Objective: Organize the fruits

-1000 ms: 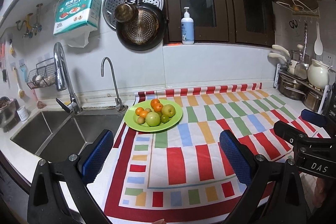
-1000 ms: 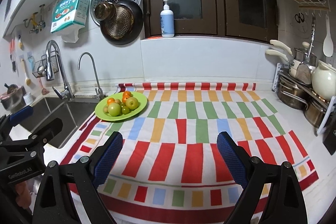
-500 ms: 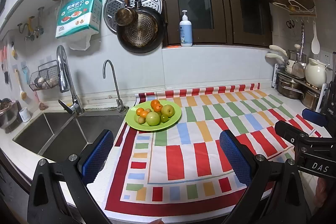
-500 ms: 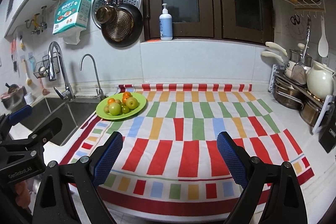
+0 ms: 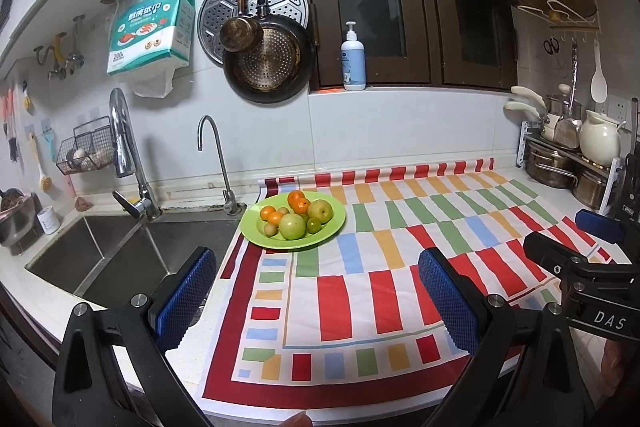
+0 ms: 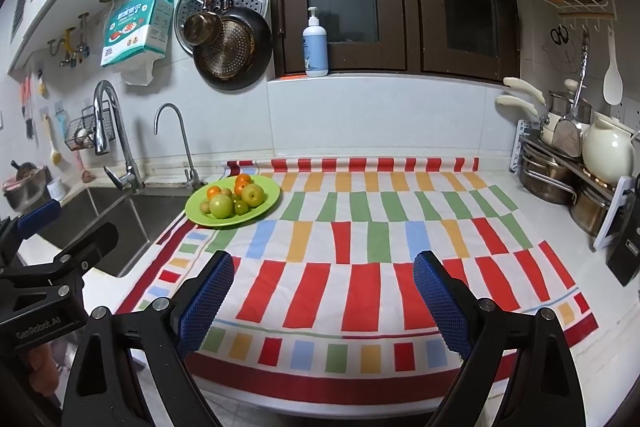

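Note:
A lime-green plate (image 5: pixel 336 223) (image 6: pixel 272 193) sits at the far left corner of a striped cloth (image 5: pixel 360 291) (image 6: pixel 360 267), beside the sink. It holds several fruits: small oranges (image 5: pixel 299 203) (image 6: pixel 242 183), two large green apples (image 5: pixel 292 226) (image 6: pixel 221 205) and smaller green fruits (image 5: pixel 313 225). My left gripper (image 5: pixel 316 293) hangs open near the counter's front edge, well short of the plate, nothing between its blue pads. My right gripper (image 6: pixel 322 297) is also open and empty over the cloth's front part, to the right of the plate.
A steel sink (image 5: pixel 120 255) with two taps (image 5: pixel 128 163) lies left of the plate. Pots and a cream jug (image 6: pixel 606 155) stand on a rack at the right. A black block (image 6: pixel 626 259) stands by the cloth's right edge. Pans (image 5: pixel 266 67) hang on the wall.
Both views have drawn back slightly from the counter, so more of the cloth's front edge shows. The fruits and plate have not moved; both grippers stay open.

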